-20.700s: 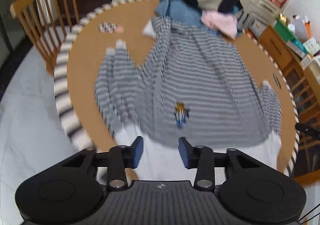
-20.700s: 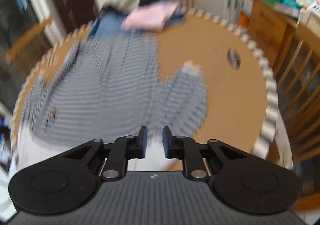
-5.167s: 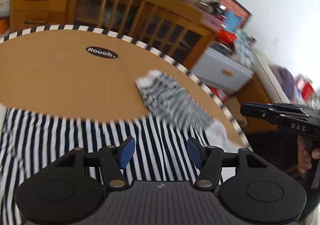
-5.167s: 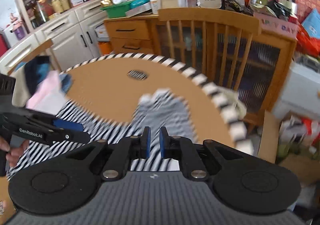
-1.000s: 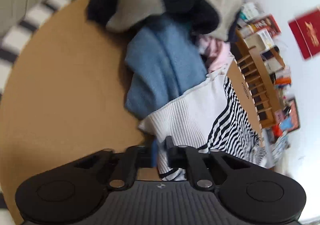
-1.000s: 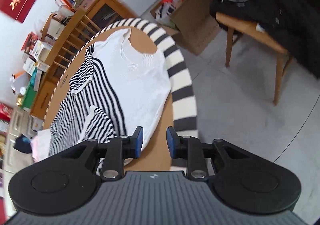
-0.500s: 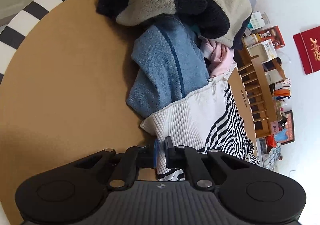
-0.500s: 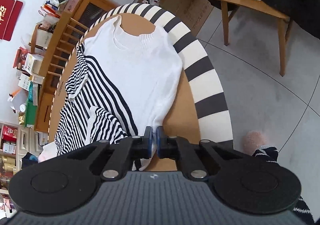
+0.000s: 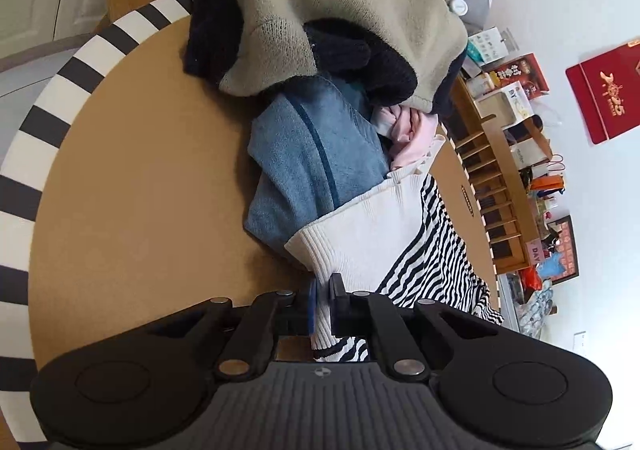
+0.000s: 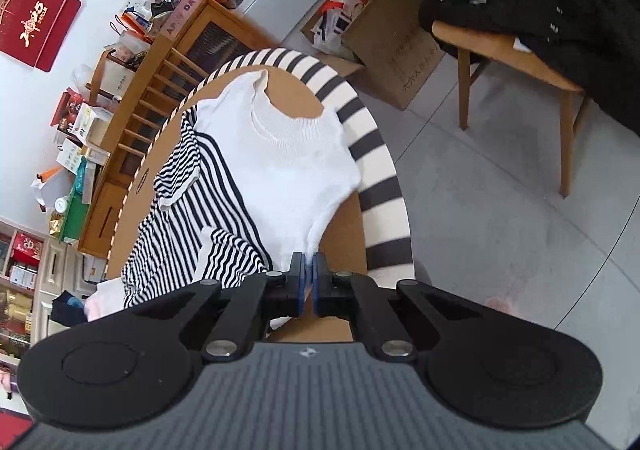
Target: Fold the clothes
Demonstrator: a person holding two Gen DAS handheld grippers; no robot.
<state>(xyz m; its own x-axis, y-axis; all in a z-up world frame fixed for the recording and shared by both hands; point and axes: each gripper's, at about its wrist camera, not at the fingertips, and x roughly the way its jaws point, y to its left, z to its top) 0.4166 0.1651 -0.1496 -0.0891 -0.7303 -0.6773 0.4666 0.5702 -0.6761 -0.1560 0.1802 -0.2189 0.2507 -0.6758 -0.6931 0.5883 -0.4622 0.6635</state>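
A black-and-white striped sweater (image 10: 208,186) with a white top and neckline lies across the round wooden table (image 10: 344,234). In the right wrist view my right gripper (image 10: 308,270) is shut on the white shoulder edge near the table's rim. In the left wrist view my left gripper (image 9: 322,286) is shut on the sweater's white ribbed hem (image 9: 320,250), which lies against a blue sweater (image 9: 312,154). One striped sleeve (image 10: 176,174) is folded over the body.
A pile of clothes, beige (image 9: 340,10), dark (image 9: 212,34) and pink (image 9: 408,130), sits at the table's far edge. A wooden chair (image 10: 516,62) draped with black clothing stands beside the table. A cardboard box (image 10: 400,42) is on the floor. Wooden cabinets (image 10: 160,90) line the wall.
My right gripper has closed from open onto the white shoulder edge. My left gripper stayed shut on the hem and has drawn slightly back from the clothes pile.
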